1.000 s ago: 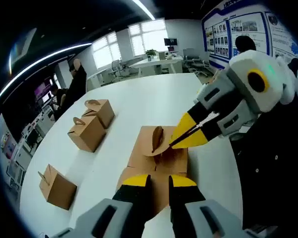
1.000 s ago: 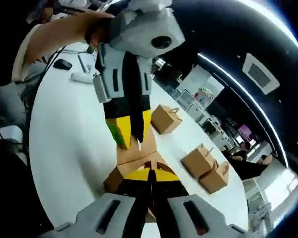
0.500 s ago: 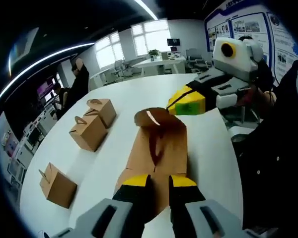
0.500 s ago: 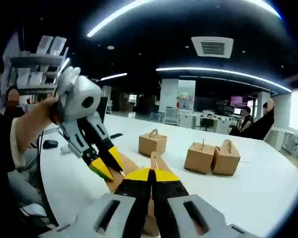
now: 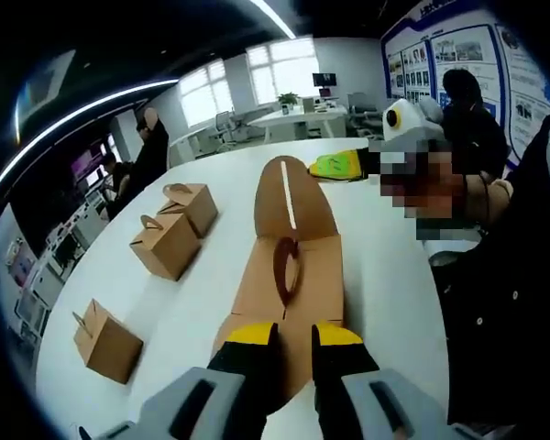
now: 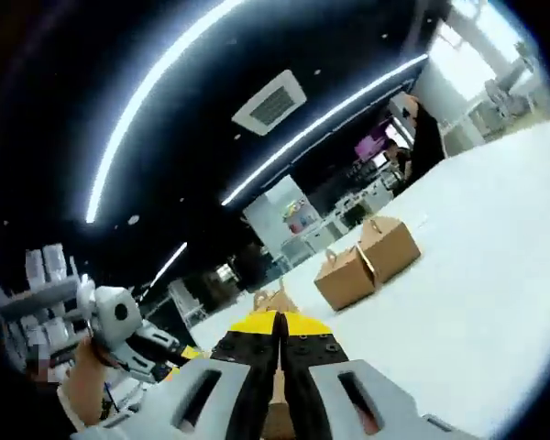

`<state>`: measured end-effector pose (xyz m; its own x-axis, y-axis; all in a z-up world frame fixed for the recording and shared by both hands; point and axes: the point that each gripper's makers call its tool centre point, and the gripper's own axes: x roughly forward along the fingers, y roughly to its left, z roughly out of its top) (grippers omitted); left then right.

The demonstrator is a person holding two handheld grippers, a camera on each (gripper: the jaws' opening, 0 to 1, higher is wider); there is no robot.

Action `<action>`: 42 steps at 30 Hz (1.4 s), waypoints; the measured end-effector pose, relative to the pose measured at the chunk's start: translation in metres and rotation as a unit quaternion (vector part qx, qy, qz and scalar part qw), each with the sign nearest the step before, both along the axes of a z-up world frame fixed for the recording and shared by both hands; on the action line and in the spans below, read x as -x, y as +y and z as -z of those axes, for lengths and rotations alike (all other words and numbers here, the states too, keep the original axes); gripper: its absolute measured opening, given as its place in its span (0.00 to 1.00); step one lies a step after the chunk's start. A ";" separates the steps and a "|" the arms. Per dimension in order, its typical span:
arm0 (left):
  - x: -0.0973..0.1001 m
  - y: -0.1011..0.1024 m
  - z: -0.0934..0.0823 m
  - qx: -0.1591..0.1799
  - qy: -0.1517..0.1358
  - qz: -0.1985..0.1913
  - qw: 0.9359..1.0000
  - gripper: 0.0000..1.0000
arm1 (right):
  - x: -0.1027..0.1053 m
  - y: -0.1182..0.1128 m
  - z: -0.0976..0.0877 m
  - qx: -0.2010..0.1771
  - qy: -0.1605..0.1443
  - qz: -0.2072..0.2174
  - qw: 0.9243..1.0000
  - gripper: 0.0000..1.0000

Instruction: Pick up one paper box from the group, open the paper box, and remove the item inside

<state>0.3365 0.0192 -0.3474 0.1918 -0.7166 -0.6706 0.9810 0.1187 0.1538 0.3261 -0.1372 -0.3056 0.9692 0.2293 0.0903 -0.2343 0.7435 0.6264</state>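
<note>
While the left gripper (image 5: 293, 341) clamps the near end of the brown paper box (image 5: 289, 275), the right gripper (image 6: 277, 332) pinches its raised flap (image 5: 291, 192) ahead.

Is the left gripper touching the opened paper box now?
Touching. In the left gripper view, the left gripper pinches the near edge of the opened paper box.

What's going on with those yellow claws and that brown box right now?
Left gripper clamped on paper box. Right gripper shut on its flap, pulled back. Three boxes sit aside.
</note>
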 end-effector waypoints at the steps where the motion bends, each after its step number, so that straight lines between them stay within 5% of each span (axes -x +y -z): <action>1: 0.000 0.000 0.000 0.003 0.001 -0.002 1.000 0.18 | 0.000 -0.005 0.005 -0.023 0.007 0.004 1.000 0.02; 5: 0.001 -0.001 0.002 0.005 0.002 -0.005 1.000 0.18 | 0.000 -0.017 0.028 -0.105 0.037 0.010 0.994 0.02; 12: 0.004 -0.002 0.001 0.008 0.003 -0.008 1.000 0.18 | 0.000 -0.028 0.062 -0.161 0.079 0.023 0.984 0.02; 27: 0.004 -0.002 0.002 0.020 0.009 -0.014 1.000 0.18 | 0.003 -0.012 0.099 -0.180 0.132 0.013 0.975 0.02; 34: 0.003 -0.002 -0.002 0.026 0.007 -0.016 1.000 0.19 | 0.003 -0.015 0.078 -0.177 0.108 0.015 0.978 0.02; 42: 0.007 -0.010 -0.015 0.045 -0.015 -0.016 0.999 0.28 | 0.007 -0.017 0.022 -0.131 0.025 0.007 0.991 0.05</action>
<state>0.3292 0.0094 -0.3328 0.2348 -0.7670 -0.5971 0.9715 0.1654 0.1696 0.3187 -0.1545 -0.3274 0.9769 0.1907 0.0965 -0.1886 0.5572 0.8087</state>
